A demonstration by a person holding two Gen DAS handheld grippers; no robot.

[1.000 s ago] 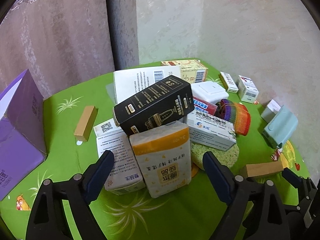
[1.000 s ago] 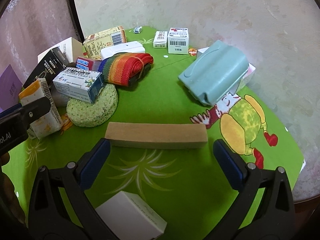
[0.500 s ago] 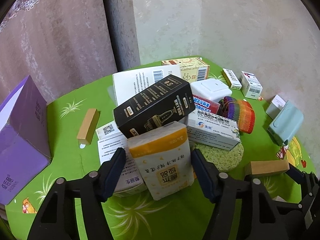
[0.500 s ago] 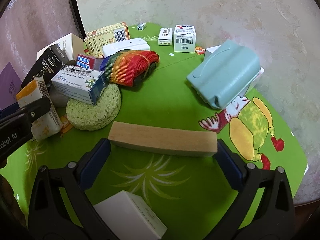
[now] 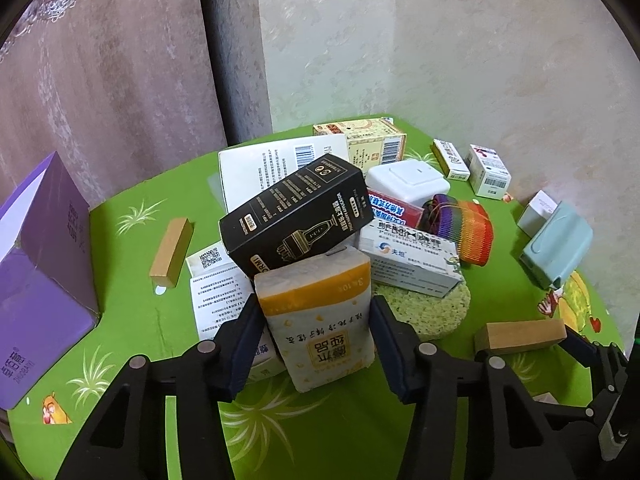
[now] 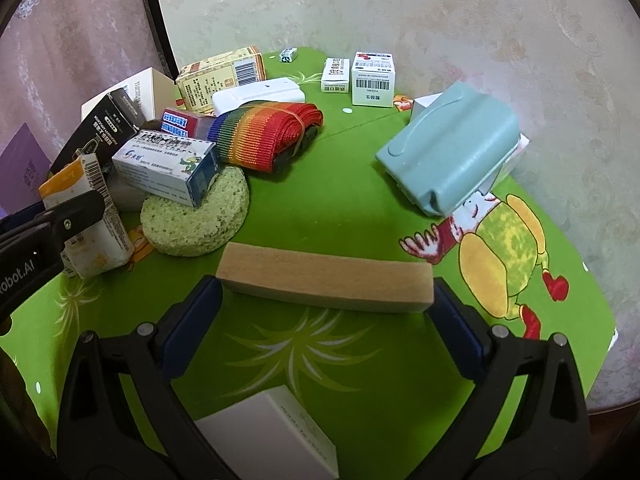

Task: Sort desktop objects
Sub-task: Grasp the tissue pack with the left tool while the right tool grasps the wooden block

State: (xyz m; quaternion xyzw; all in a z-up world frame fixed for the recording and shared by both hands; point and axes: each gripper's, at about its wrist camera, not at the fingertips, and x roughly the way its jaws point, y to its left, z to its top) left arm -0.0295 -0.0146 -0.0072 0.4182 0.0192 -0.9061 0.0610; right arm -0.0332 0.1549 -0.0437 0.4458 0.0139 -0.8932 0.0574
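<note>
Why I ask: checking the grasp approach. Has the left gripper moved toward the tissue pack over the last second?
Yes. The left gripper has advanced and narrowed; its fingers now flank the tissue pack, which stays under the black box.

We see a round table under a bright green printed cloth [image 6: 360, 208], a mottled beige wall [image 6: 440, 8] behind it, and a mauve patterned curtain [image 5: 100, 80] at left

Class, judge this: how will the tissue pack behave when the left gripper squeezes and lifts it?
The tissue pack looks soft, so it will probably dent between the left gripper pads. The black box leans on its top, so lifting may topple that.
</note>
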